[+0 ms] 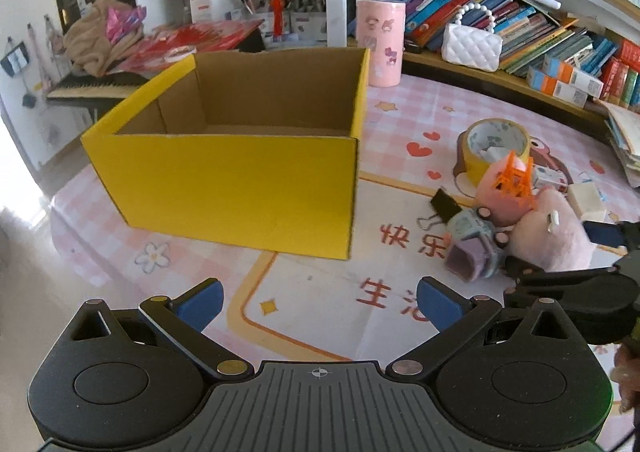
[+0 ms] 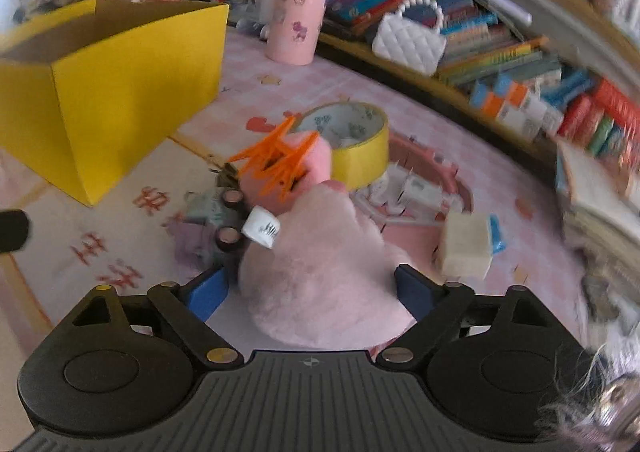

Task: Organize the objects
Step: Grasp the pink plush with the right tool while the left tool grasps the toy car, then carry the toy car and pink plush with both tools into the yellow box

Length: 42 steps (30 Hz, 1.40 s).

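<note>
While the left gripper [image 1: 319,306] hangs open before the yellow cardboard box [image 1: 240,175], the right gripper [image 2: 312,292] brackets the pink plush toy [image 2: 320,272], its pads not visibly pressing.

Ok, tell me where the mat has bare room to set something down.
Free: the mat in front of the yellow box, by the left gripper; also the box's bare floor. Crowded: right of the box, where tape roll, plush, toy truck and eraser cluster.
</note>
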### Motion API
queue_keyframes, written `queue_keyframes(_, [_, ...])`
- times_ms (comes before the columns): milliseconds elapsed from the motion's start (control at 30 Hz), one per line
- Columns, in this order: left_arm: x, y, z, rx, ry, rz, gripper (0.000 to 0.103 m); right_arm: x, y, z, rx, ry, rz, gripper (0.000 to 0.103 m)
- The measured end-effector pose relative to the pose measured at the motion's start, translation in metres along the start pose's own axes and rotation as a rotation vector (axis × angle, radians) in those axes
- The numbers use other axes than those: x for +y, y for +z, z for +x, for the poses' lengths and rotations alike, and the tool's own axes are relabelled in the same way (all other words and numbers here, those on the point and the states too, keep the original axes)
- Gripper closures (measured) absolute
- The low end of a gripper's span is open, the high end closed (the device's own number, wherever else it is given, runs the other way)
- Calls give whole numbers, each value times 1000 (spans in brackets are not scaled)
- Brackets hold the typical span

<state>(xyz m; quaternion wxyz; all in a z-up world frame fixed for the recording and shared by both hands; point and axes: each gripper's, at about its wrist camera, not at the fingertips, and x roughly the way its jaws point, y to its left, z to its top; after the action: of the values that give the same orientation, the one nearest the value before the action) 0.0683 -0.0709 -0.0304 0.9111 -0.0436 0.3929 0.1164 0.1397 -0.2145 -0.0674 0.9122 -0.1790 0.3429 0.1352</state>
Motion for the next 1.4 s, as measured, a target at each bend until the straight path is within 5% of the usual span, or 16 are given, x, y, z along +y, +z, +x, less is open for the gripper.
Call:
queue_keyframes(200, [-35,3,4,0,-61,56,2,-36,1,-15,-39,84,100,42])
queue_keyframes(500, [-102,14,39,19,-145,177,26,-104,-8,-59,-108,73,393,41])
queue_keyframes(700, [-122,20,69,21,-98,210,36,-107,-21,-67,-80,84,384,41])
queue_keyframes(867, [-117,18,86,49,-84,186,55,-102,-27,-77,-84,78,346,41])
queue_keyframes(1133, [-89,16,57,16,-209,126,55,-85,-28,-85,-72,61,357,41])
queue_keyframes(1400, [-22,7,17,10,-281,81,55,-38,-18,-88,-33,84,381,41])
